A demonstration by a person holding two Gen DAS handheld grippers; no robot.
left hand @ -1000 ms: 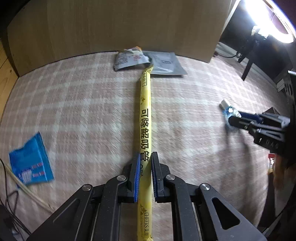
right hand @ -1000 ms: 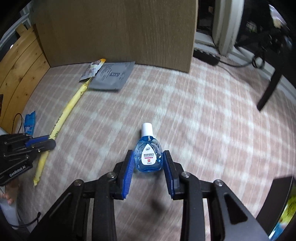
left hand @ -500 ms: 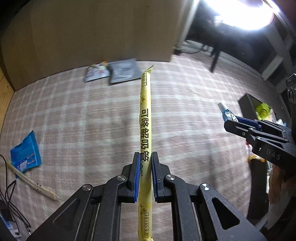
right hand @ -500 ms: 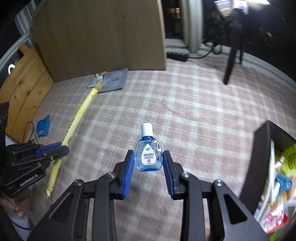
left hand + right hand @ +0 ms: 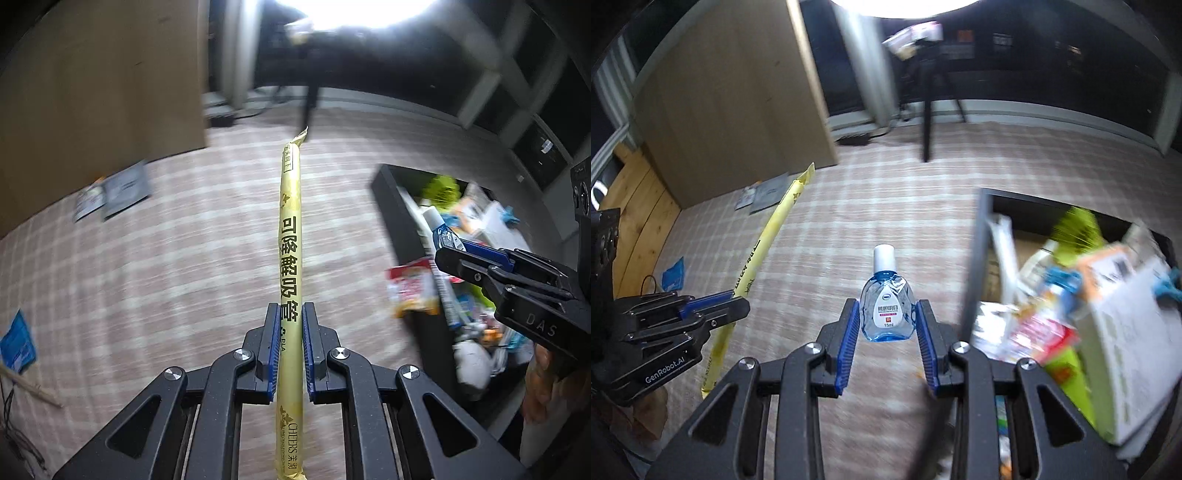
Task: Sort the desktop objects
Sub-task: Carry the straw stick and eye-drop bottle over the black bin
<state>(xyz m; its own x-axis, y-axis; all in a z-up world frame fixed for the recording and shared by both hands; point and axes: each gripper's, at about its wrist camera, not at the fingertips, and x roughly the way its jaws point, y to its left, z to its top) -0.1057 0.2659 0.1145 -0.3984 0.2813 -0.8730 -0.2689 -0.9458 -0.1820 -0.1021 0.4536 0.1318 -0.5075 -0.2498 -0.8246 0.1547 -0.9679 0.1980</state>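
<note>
My left gripper (image 5: pixel 290 314) is shut on a long yellow straw packet (image 5: pixel 290 236) with black Chinese print, held level above the checked cloth. My right gripper (image 5: pixel 886 314) is shut on a small blue eye-drop bottle (image 5: pixel 886 314) with a white cap, also held above the cloth. A black storage box (image 5: pixel 977 258) full of mixed items lies to the right of both grippers. In the left wrist view the right gripper (image 5: pixel 448 245) hangs over the box (image 5: pixel 393 210). In the right wrist view the left gripper (image 5: pixel 738 301) and the straw packet (image 5: pixel 768 236) are at the left.
Grey and printed sachets (image 5: pixel 114 192) lie by a wooden panel (image 5: pixel 99 85) at the far side. A blue packet (image 5: pixel 16 341) and a wooden stick (image 5: pixel 29 384) lie at the left. A tripod (image 5: pixel 925 110) stands beyond the cloth.
Both grippers have swung to the right with their objects. The black box has come into view and the sachets have slid off to the left.
</note>
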